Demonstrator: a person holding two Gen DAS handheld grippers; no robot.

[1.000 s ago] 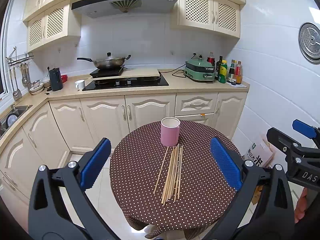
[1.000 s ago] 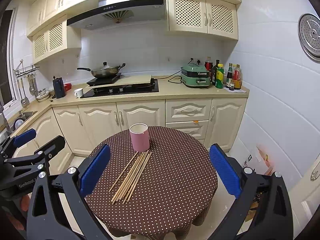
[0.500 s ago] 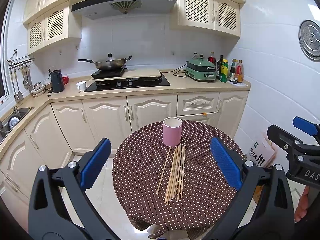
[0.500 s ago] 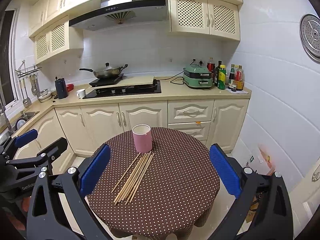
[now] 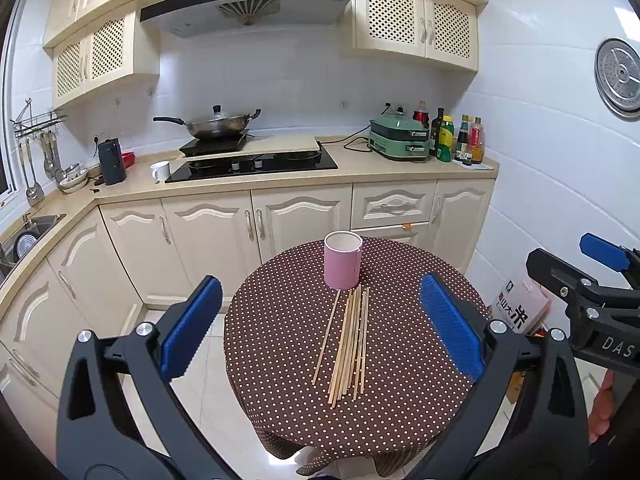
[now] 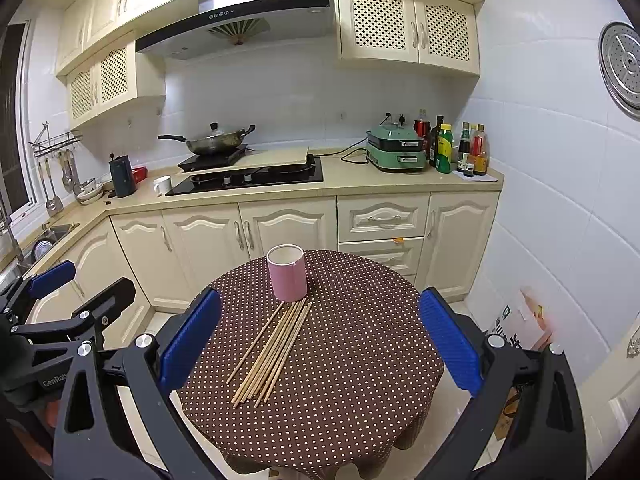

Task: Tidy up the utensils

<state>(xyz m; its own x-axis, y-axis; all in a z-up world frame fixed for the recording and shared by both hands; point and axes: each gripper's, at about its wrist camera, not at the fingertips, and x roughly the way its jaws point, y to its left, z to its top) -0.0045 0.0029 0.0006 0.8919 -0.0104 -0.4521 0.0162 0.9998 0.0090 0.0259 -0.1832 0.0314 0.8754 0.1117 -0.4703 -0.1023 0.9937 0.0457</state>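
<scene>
White-tiled walls (image 5: pixel 540 128) enclose a kitchen of cream cabinets (image 5: pixel 260 220) — lattice-fronted ones (image 6: pixel 404 28) above. A range hood (image 5: pixel 248 4) hangs over the black hob (image 5: pixel 256 164). Pale glossy floor tiles (image 5: pixel 216 420) reflect light.

Both cameras sit slightly farther back and higher than before; table (image 5: pixel 280 360), cup (image 5: pixel 343 259) and chopsticks (image 5: pixel 350 344) shift a little rightward in view.

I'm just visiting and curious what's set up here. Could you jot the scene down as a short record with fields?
Place: home kitchen
Table: round table, brown dotted cloth
Utensils: wooden chopsticks lying loose on the cloth
Holder: pink cup, upright, just beyond the chopsticks' far ends
Left gripper: open, holding nothing, above the table's near side
Right gripper: open, holding nothing
Progress: no chopsticks in the cup
</scene>
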